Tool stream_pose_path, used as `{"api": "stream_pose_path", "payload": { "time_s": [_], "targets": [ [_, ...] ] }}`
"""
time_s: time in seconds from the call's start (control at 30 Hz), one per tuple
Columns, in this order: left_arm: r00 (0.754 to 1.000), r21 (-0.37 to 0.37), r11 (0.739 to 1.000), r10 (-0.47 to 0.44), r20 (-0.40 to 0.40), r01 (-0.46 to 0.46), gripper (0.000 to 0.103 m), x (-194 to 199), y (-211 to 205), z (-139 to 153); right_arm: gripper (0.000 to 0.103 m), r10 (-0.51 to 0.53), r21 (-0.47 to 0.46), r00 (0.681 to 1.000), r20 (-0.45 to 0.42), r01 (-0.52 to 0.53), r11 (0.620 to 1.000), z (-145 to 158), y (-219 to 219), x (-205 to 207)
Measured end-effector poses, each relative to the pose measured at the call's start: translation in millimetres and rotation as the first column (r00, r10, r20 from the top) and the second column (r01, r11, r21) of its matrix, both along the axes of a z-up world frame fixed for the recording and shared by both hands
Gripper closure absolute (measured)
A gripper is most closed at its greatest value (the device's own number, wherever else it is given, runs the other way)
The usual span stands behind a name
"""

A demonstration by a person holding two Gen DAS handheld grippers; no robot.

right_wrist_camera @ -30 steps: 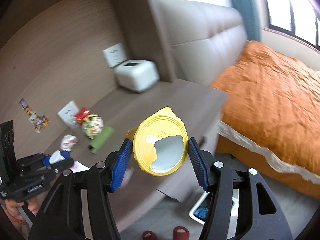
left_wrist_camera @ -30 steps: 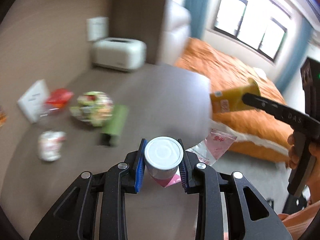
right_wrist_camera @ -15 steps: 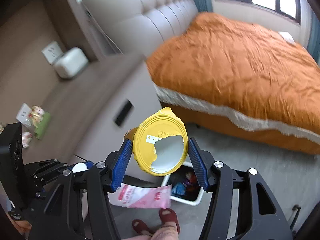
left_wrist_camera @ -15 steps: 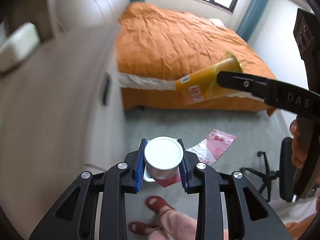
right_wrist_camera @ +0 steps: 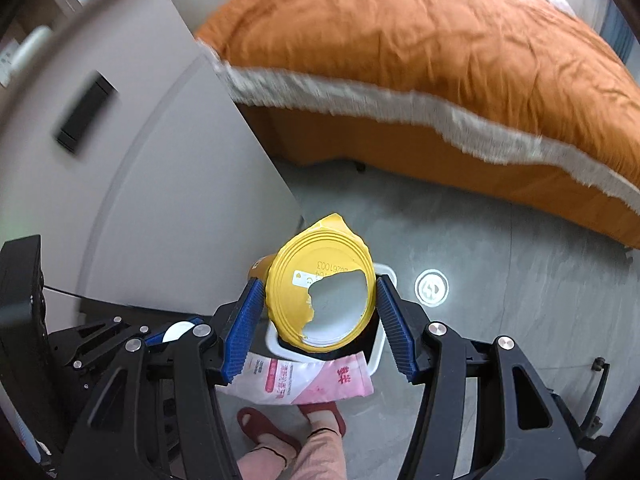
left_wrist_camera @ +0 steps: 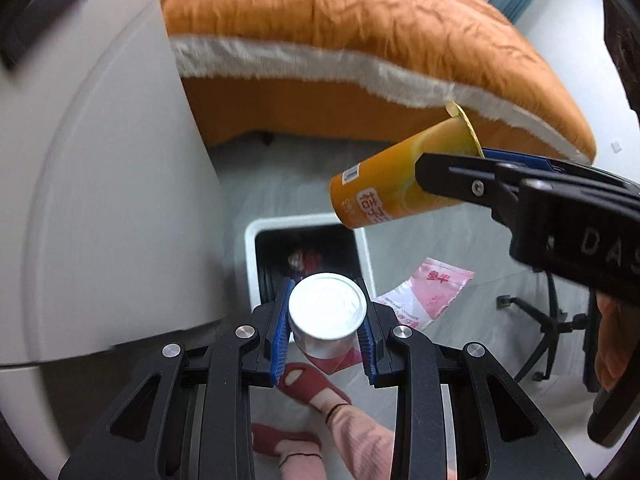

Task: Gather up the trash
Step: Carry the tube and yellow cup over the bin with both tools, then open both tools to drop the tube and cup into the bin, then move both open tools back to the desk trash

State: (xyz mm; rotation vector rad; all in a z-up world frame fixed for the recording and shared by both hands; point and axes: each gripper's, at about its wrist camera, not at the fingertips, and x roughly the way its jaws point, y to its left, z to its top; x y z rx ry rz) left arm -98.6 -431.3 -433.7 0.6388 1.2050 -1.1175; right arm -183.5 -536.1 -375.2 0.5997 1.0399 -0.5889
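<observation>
The left hand-held gripper [left_wrist_camera: 325, 334] is clenched on a small can [left_wrist_camera: 327, 312] with a plain silver lid, its blue pads [left_wrist_camera: 279, 330] pressing both sides; a pink and white plastic pouch [left_wrist_camera: 426, 292] hangs from the same grasp beneath the can. This hand-held gripper points steeply down, and the can sits directly above a white trash bin [left_wrist_camera: 251, 264] standing on the grey floor [left_wrist_camera: 288, 184], just beside the pale cabinet side [left_wrist_camera: 132, 184]. The bin holds dark contents with some red and pale scraps, too dim to identify. The right hand-held gripper [right_wrist_camera: 320, 320] is grasping a yellow-orange paper cup [right_wrist_camera: 320, 288], held by its sides between the blue pads [right_wrist_camera: 394, 334]; the cup's yellow foil lid is torn, leaving a ragged hole that shows a pale interior. In the left wrist view the same cup [left_wrist_camera: 400, 184] is tilted, base pointing down toward the bin, above and to the right of its opening. In the right wrist view the bin's rim [right_wrist_camera: 386, 270] shows behind the cup, and the pouch [right_wrist_camera: 308, 380] lies across the frame below it. An orange bed [right_wrist_camera: 420, 60] with a white fringe stands behind. The person's feet in dark red slippers [right_wrist_camera: 264, 430] stand near the bin, with pink trouser legs [left_wrist_camera: 360, 444] visible.
</observation>
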Motion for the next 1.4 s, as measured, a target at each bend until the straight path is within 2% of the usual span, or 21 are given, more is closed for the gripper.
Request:
{"api": "stream_pose_path", "payload": {
  "time_s": [0.13,0.17,0.2,0.23,0.27,0.43,0.57,0.73,0.97,1.23,1.4],
  "targets": [
    [1.0,0.048,0.999,0.018,0.019,-0.019,0.073,-0.7,-7.1,-48.1,0.043,0.007,0.009,0.999,-0.049,-0.007,1.0,-43.7,-6.7,2.5],
    [1.0,0.054,0.998,0.024,0.006,-0.024,0.052,0.3,-8.0,-56.6,0.039,0.014,0.019,0.997,-0.077,-0.012,1.0,-58.6,-9.6,3.1],
    [1.0,0.065,0.998,0.026,-0.007,-0.026,0.004,0.9,-10.4,-61.0,0.013,0.014,0.023,0.995,-0.096,-0.012,1.0,-66.1,-10.6,4.4],
    [0.999,0.082,0.996,0.034,-0.003,-0.033,0.008,0.7,-11.8,-72.3,0.005,0.011,0.029,0.993,-0.116,-0.008,1.0,-77.0,-12.9,3.3],
    [1.0,0.098,0.995,0.026,0.005,-0.027,0.005,0.3,-14.6,-80.4,0.005,0.006,0.031,0.992,-0.122,-0.003,1.0,-83.5,-14.2,2.5],
    [0.999,0.134,0.991,0.019,0.037,-0.024,0.005,-1.3,-13.2,-95.5,0.005,0.01,0.052,0.985,-0.171,-0.001,0.999,-103.7,-14.2,-1.4],
    [0.998,0.142,0.989,0.021,0.055,-0.029,0.005,0.9,-10.8,-89.4,0.005,0.021,0.053,0.984,-0.177,-0.012,0.999,-101.6,-8.6,-1.3],
    [0.998,0.124,0.992,0.032,0.06,-0.039,0.005,4.0,-8.7,-68.2,0.005,0.024,0.053,0.985,-0.172,-0.015,0.998,-91.0,-3.3,-1.0],
    [0.996,0.07,0.997,0.038,0.082,-0.043,0.005,4.4,-4.2,-19.6,0.005,0.013,0.04,0.989,-0.145,-0.007,0.999,-55.0,2.5,-5.5],
    [0.993,-0.053,0.998,0.045,0.109,-0.039,0.005,-5.0,6.2,72.2,0.005,-0.014,-0.044,0.997,-0.079,0.011,0.999,28.1,14.2,-18.8],
    [0.985,-0.129,0.992,0.039,0.165,-0.018,0.005,-14.5,15.4,128.9,0.005,0.011,-0.124,0.999,-0.049,-0.017,0.992,81.2,26.6,-22.4]
  ]
}}
